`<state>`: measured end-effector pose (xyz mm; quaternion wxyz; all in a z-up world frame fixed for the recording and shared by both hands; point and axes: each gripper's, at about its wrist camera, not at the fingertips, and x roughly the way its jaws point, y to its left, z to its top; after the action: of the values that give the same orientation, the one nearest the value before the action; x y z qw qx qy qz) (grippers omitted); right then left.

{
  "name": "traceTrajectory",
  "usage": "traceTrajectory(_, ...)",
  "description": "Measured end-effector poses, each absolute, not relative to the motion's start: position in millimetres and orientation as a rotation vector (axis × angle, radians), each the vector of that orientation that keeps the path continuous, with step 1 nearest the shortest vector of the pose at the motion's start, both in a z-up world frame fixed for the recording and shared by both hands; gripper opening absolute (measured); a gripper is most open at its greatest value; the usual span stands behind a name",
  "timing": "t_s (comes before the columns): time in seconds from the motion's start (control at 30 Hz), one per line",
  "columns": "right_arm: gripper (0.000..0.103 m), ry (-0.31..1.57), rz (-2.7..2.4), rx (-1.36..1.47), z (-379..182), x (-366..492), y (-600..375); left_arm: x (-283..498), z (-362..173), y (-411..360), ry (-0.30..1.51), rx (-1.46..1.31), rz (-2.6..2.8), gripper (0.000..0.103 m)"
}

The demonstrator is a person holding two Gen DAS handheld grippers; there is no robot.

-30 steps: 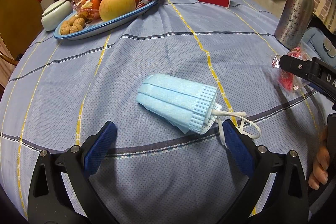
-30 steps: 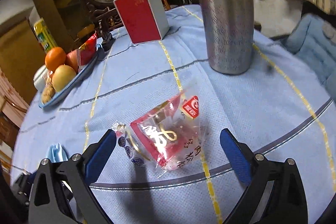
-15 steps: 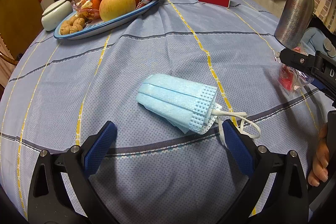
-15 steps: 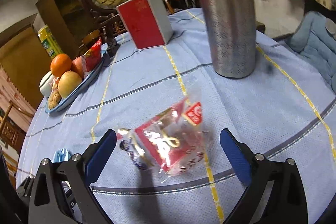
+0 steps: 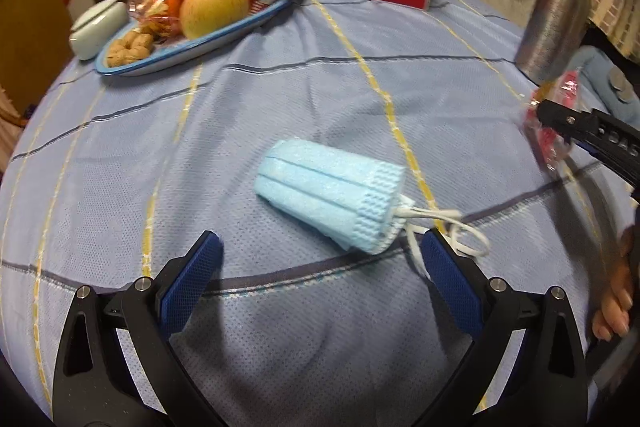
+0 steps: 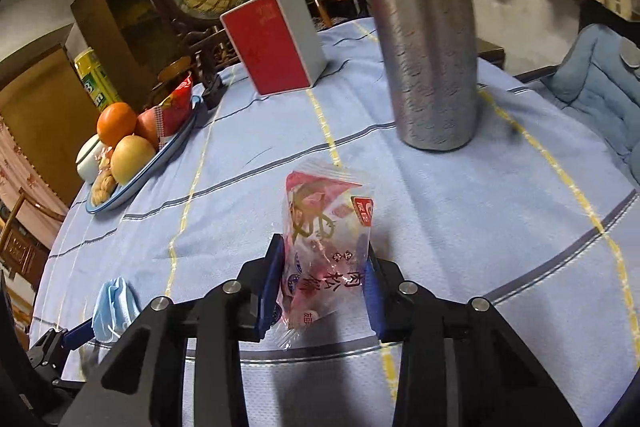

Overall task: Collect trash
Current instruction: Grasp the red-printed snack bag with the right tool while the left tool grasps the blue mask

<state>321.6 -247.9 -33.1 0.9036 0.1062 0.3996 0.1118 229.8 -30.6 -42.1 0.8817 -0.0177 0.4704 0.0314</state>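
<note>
A folded blue face mask (image 5: 328, 183) with white ear loops lies on the blue tablecloth (image 5: 280, 87). It sits just ahead of my left gripper (image 5: 319, 238), which stands open, its pads on either side of the mask's near end without touching it. My right gripper (image 6: 324, 261) is closing on a red and clear snack wrapper (image 6: 328, 227). The wrapper stands squeezed upright between the blue pads. In the left wrist view the same wrapper (image 5: 554, 137) shows at the right edge in the right gripper's black finger (image 5: 588, 131). The mask (image 6: 114, 303) also shows low left in the right wrist view.
A steel bottle (image 6: 424, 27) stands just beyond the wrapper. Further back are a red box (image 6: 276, 51) and a blue-rimmed fruit plate (image 5: 224, 39) with a white lidded dish (image 5: 96, 27) beside it. A hand (image 5: 616, 307) shows at the right edge. A blue cushion (image 6: 600, 75) lies off the table.
The right gripper's jaws came together from wide open onto the snack wrapper, which went from lying flat to standing crumpled between the pads. The left gripper and mask stayed put.
</note>
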Motion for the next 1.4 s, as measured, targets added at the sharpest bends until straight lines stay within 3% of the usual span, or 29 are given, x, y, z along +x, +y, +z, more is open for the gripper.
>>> traceTrajectory(0.27,0.039,0.854,0.195,0.253,-36.2,325.0,-258.6,218.1,-11.6,-30.8,0.834,-0.111,0.001,0.097)
traceTrajectory(0.63,0.042,0.862,0.187,0.236,-37.2,325.0,-257.7,248.6,-35.4,4.5,0.963,-0.228,0.035,0.097)
traceTrajectory(0.93,0.043,0.864,0.188,0.251,-36.8,325.9,-260.3,232.9,-19.7,52.6,0.938,-0.443,0.065,0.097)
traceTrajectory(1.13,0.043,0.865,0.187,0.244,-36.6,325.9,-259.6,243.8,-28.9,22.7,0.960,-0.302,0.038,0.094)
traceTrajectory(1.2,0.043,0.865,0.186,0.240,-36.6,325.9,-259.1,245.4,-29.7,18.5,0.951,-0.255,0.048,0.087)
traceTrajectory(1.33,0.043,0.864,0.187,0.231,-36.3,325.9,-257.8,246.1,-33.3,15.1,0.949,-0.205,0.066,0.049)
traceTrajectory(1.4,0.043,0.864,0.190,0.227,-36.1,325.9,-257.3,243.6,-32.8,10.5,0.939,-0.179,0.062,0.039)
